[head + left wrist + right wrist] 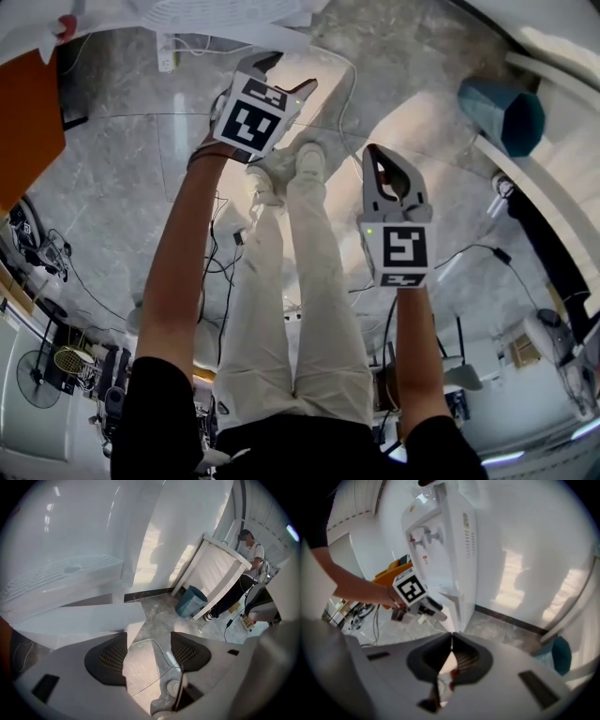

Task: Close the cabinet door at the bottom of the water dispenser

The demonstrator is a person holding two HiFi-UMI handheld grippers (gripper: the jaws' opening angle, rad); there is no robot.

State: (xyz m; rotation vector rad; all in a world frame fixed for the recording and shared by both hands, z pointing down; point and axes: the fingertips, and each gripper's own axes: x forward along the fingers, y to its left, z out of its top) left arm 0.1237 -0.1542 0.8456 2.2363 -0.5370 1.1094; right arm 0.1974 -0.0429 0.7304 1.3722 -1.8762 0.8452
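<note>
Holds left gripper [149,652] apart, empty, cabinet door [450,610] just ahead, seemingly ajar below water dispenser [440,541]. Holds right gripper [451,645] pressed together, empty, farther back. Probably swings light, stiff; best pushed near free edge.

A tall white plastic water dispenser [440,541] is seen standing upright on a grey marbled floor [506,627], close to a white wall [534,536]. Two taps [425,537] are set in a recess high on its front, and rows of narrow vent slots are cut into its side panel. Below the taps, a white ribbed drip tray [61,573] is fitted across the front. At the bottom, the flat white cabinet door [70,620] is shown as a plain panel beneath the tray, parted from the body above it by a dark grey gap. It appears not fully shut, though how far it stands open cannot be told.
</note>
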